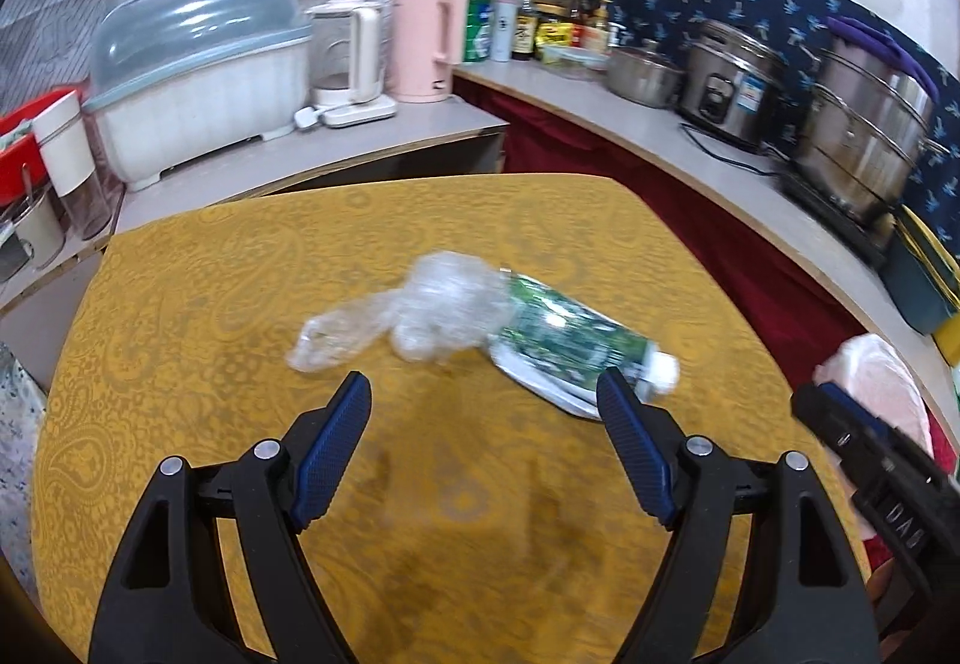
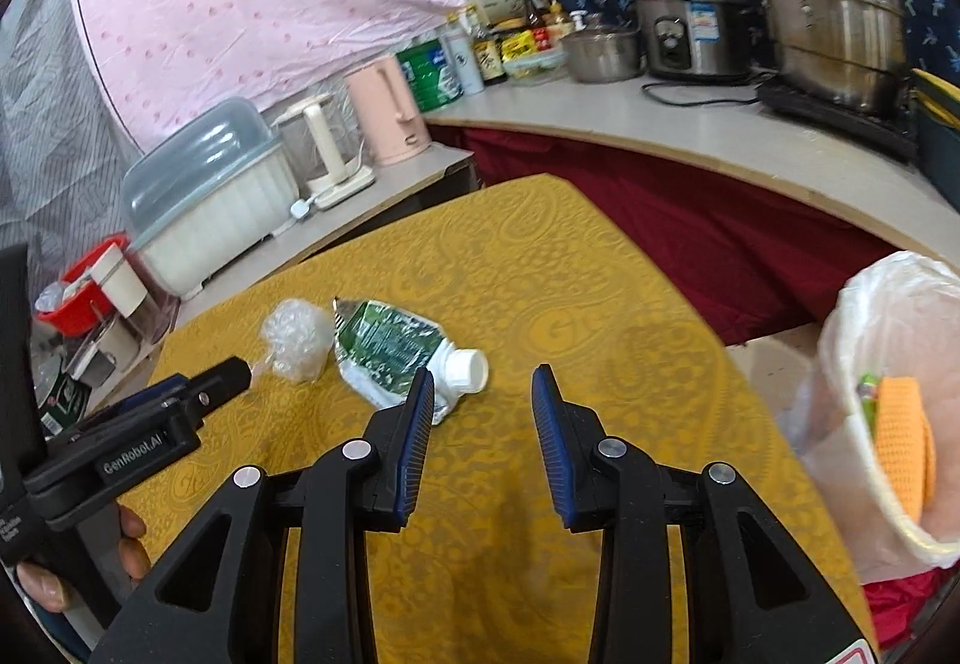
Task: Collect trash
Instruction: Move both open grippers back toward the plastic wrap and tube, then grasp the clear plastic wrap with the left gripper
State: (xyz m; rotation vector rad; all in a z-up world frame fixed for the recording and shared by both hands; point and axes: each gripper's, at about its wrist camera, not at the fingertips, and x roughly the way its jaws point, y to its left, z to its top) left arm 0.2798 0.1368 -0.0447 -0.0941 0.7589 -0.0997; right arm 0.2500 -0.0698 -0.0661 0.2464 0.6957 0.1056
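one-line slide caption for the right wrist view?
Right tool open and empty above crushed bottle on yellow table, lined bin alongside.

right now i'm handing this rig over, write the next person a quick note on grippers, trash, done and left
Left gripper: open, empty, above the yellow patterned tablecloth.
Right gripper: open narrower, empty.
Trash on the table: crushed green-label plastic bottle with white cap and crumpled clear plastic wrap, side by side ahead of both grippers.
Bin: white-lined bin off the table's right edge, already holding an orange item.
Left: grab the bottle and the wrap, drop both in the bin.
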